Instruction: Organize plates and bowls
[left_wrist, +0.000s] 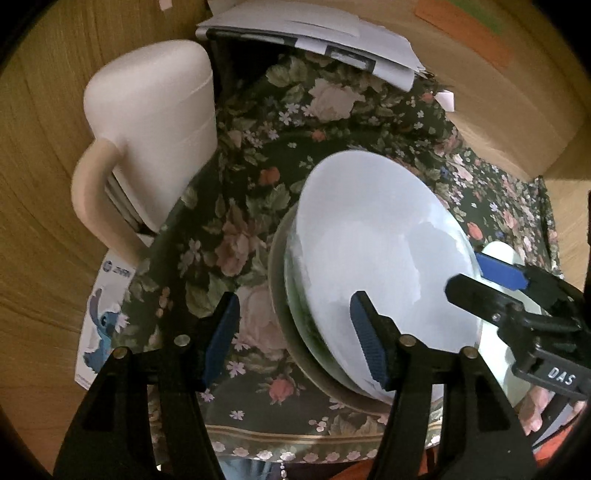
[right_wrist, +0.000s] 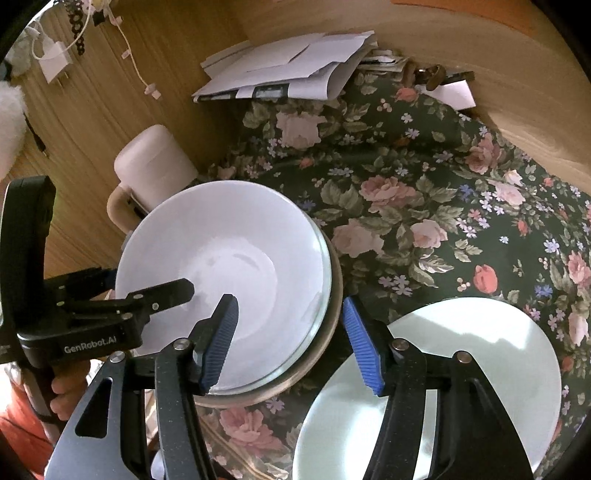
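Note:
A white bowl (left_wrist: 376, 251) (right_wrist: 221, 251) tops a nested stack, over a clear glass bowl (right_wrist: 323, 295) and a beige bowl (left_wrist: 280, 295) on the floral cloth. My left gripper (left_wrist: 295, 339) (right_wrist: 147, 282) is open and straddles the stack's left rim, one pad inside the white bowl and one outside, neither pressing. My right gripper (right_wrist: 291, 341) (left_wrist: 484, 280) straddles the opposite rim the same way, also open. A white plate (right_wrist: 461, 369) (left_wrist: 496, 362) lies flat just right of the stack, partly under the right gripper.
A cream lidded jug with a handle (left_wrist: 155, 129) (right_wrist: 155, 162) stands close to the stack's far left. Loose papers (right_wrist: 288, 66) lie at the back of the floral cloth (right_wrist: 424, 192). A charger and cable (right_wrist: 55, 62) rest on the wooden table. A hand (right_wrist: 66, 391) holds the left gripper.

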